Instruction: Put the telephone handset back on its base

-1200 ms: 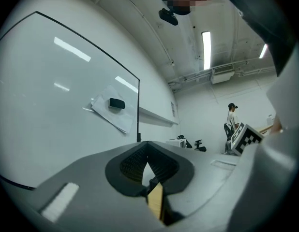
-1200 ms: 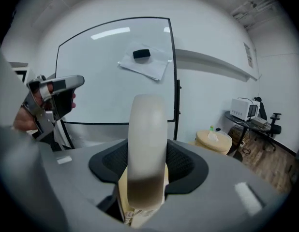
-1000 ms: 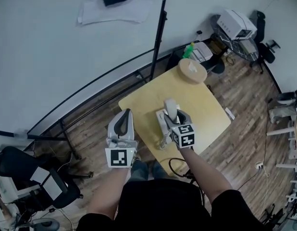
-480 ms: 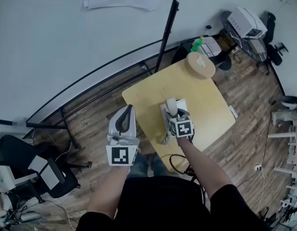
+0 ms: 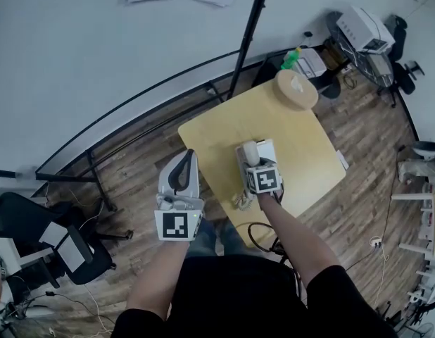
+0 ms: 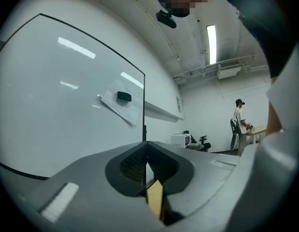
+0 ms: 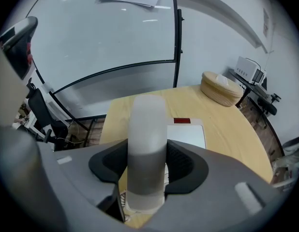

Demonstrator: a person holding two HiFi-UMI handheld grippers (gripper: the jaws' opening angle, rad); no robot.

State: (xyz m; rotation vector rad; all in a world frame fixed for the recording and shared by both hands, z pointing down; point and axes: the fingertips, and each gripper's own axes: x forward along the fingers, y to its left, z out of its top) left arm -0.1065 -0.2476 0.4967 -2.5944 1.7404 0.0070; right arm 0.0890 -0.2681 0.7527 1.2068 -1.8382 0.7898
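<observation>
The pale grey telephone handset (image 5: 250,151) stands between the jaws of my right gripper (image 5: 252,163), which is shut on it. In the right gripper view the handset (image 7: 147,124) fills the gap between the dark pads (image 7: 184,164). The white base (image 7: 189,135), with a red patch at its far edge, lies on the table just beyond and below. From above, the base (image 5: 269,150) is beside the handset and a coiled cord (image 5: 239,201) trails to the near table edge. My left gripper (image 5: 183,163) hangs off the table's left side, shut and holding nothing (image 6: 145,164).
The phone sits on a small yellow wooden table (image 5: 302,153). A round tan box (image 5: 296,90) stands at its far corner. A black-framed whiteboard (image 5: 98,41) and its pole (image 5: 247,37) rise behind. Chairs (image 5: 34,231) and office equipment (image 5: 365,30) ring the wood floor.
My right gripper, with the handset still in it, has drawn closer in over the base. The left gripper has stayed in about the same place.
</observation>
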